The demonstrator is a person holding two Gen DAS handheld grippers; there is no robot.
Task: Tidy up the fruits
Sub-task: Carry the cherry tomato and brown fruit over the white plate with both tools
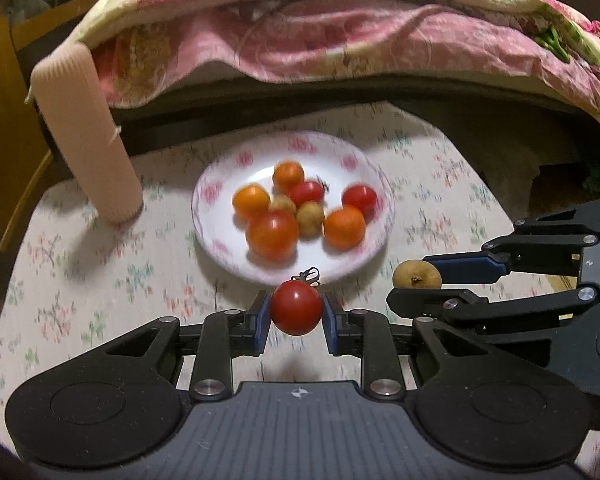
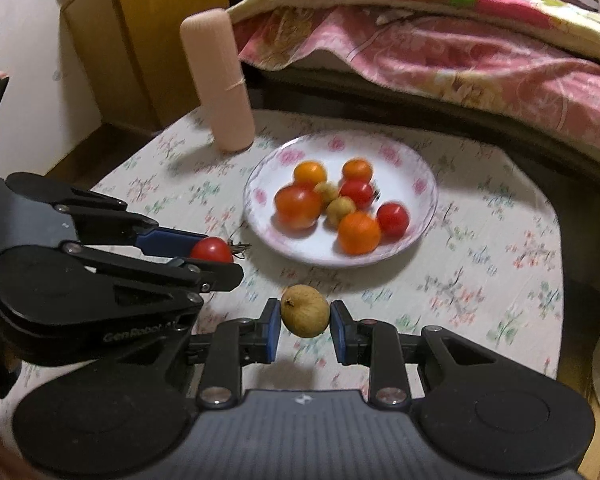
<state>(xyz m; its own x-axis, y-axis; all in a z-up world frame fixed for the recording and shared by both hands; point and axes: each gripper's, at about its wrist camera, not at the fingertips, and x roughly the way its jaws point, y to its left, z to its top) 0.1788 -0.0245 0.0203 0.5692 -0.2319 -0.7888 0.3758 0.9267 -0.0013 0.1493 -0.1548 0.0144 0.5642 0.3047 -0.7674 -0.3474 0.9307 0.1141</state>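
Fingers [image 1: 260,316] gripping one tomato [image 1: 296,307], eight plated

A home bedroom was shown: a bed [image 2: 440,92] draped with a pink floral quilt [image 1: 340,36], a wooden cabinet [image 2: 140,48] against the wall, and a small table covered by a flowered cloth [image 1: 100,280].

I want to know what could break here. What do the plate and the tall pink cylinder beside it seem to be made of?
The plate looks like glazed ceramic or melamine: smooth glossy white with a printed pink flower rim; the look cannot settle which. The pink cylinder has a matte, finely ribbed surface with a thin band around it, so it is probably a rolled mat or soft foam, unlikely to break.
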